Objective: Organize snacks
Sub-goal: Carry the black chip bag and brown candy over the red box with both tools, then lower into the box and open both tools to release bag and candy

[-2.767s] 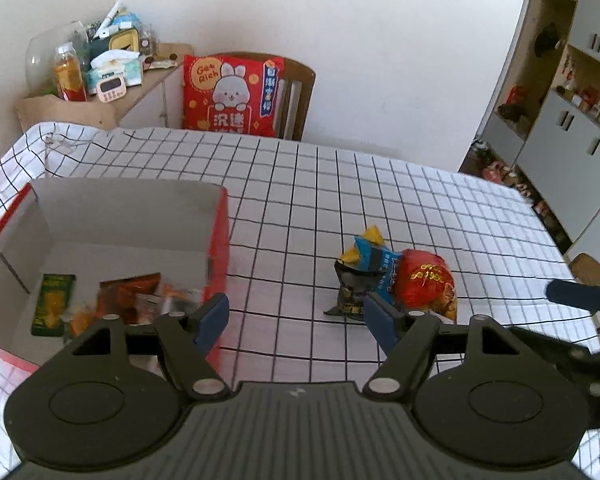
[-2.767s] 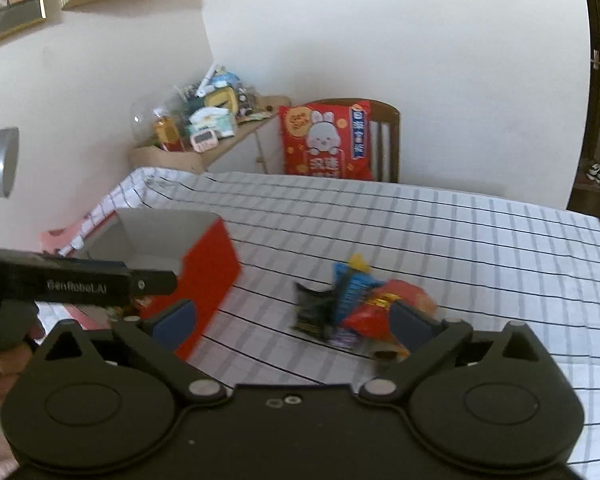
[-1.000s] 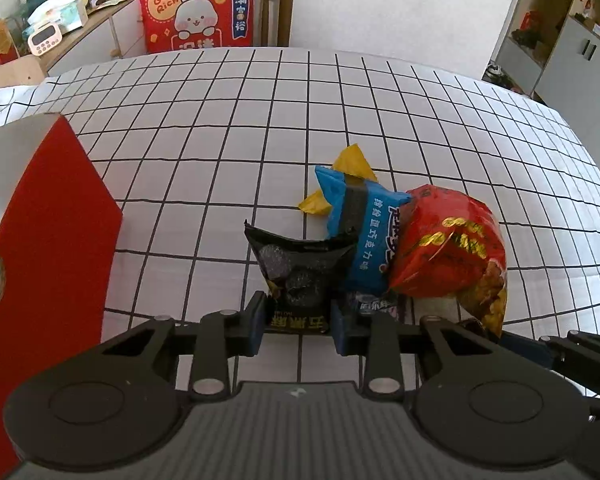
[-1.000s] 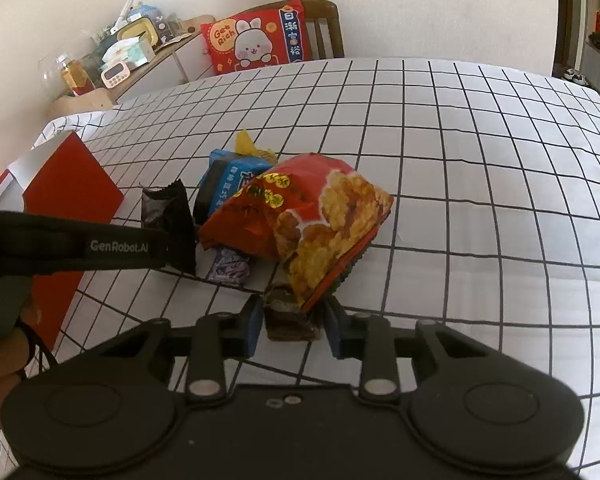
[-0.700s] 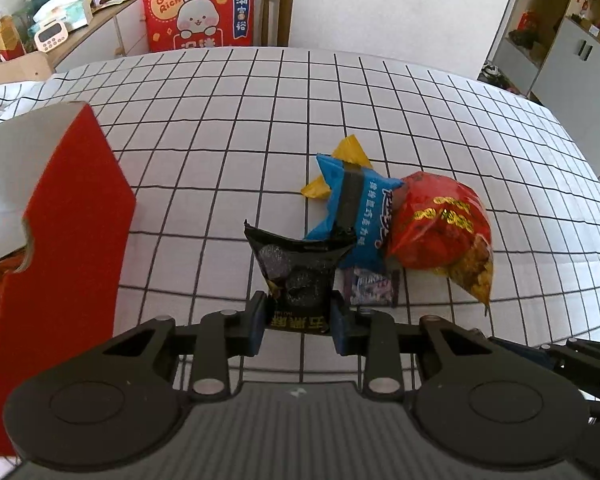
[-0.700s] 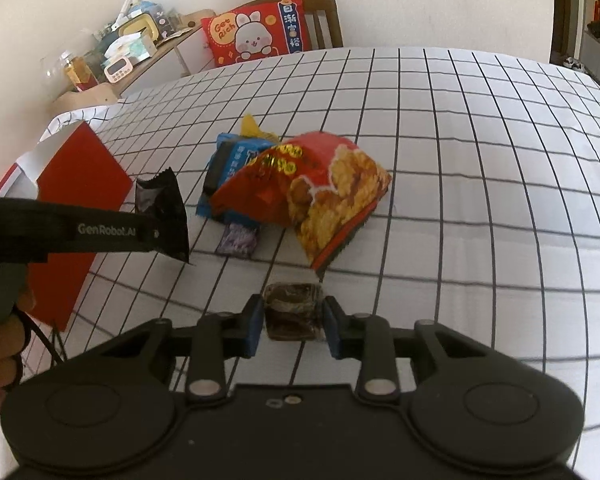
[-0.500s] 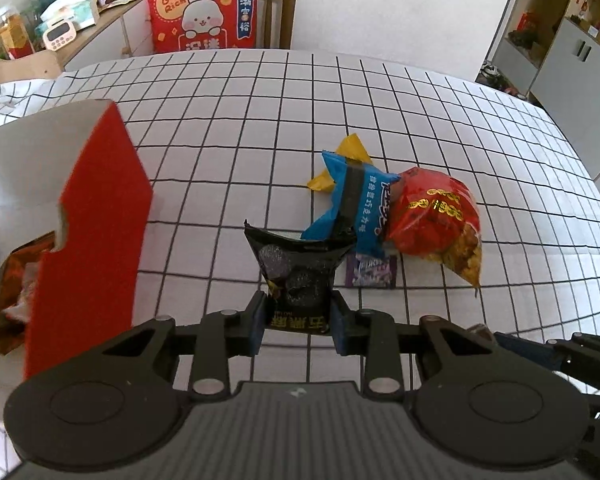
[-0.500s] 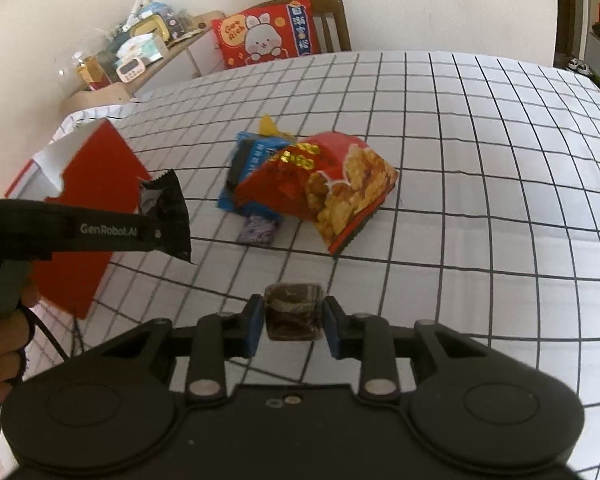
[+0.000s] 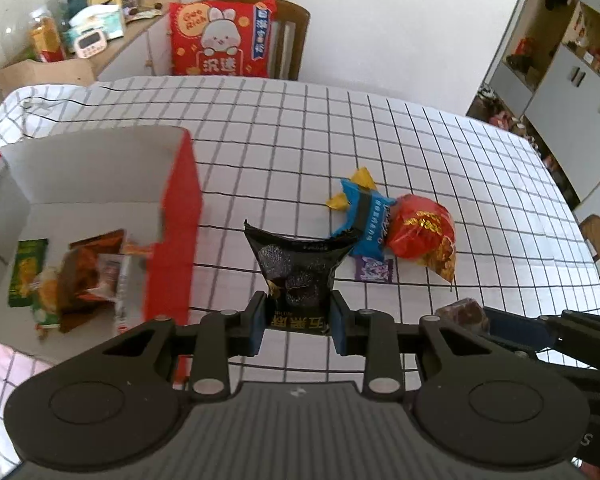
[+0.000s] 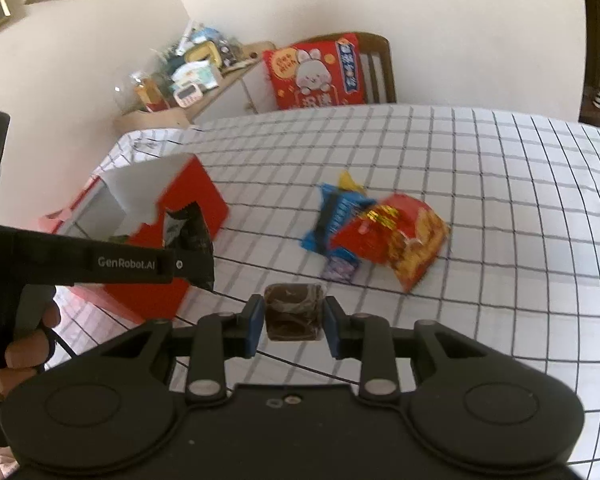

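Nearest the left wrist camera, the left gripper [image 9: 298, 322] has its 2 blue pads pinching the lower edge of a black snack packet [image 9: 298, 268], which stands up from the pads with its torn top flaring open, lifted clear of the checked tablecloth [image 9: 300, 140]. In the right wrist view the right gripper [image 10: 291, 322] has its pads pressed against both sides of a small brown wrapped snack [image 10: 293, 312], also held above the cloth. The same brown snack shows at the lower right of the left view, just beside the left gripper's right finger. A hand [image 10: 28, 344] grips the left tool's handle at the left edge of the right view. Just left of the held black packet sits an open box [image 9: 178, 216] with red outer walls and white inner walls; several snack packets [image 9: 72, 276] lie on its floor, a green one [image 9: 26, 270] among them. Farther out on the cloth, well apart from the box, lies a loose cluster: a small purple packet [image 9: 373, 269] nearest, a blue packet [image 9: 366, 216] and a red chip bag [image 9: 422, 232] touching each other, and a yellow wrapper [image 9: 354, 188] behind the blue one. Beyond the table's far edge a red rabbit cushion [image 9: 220, 40] leans on a wooden chair [image 9: 294, 36], beside a cluttered side shelf [image 9: 76, 28].
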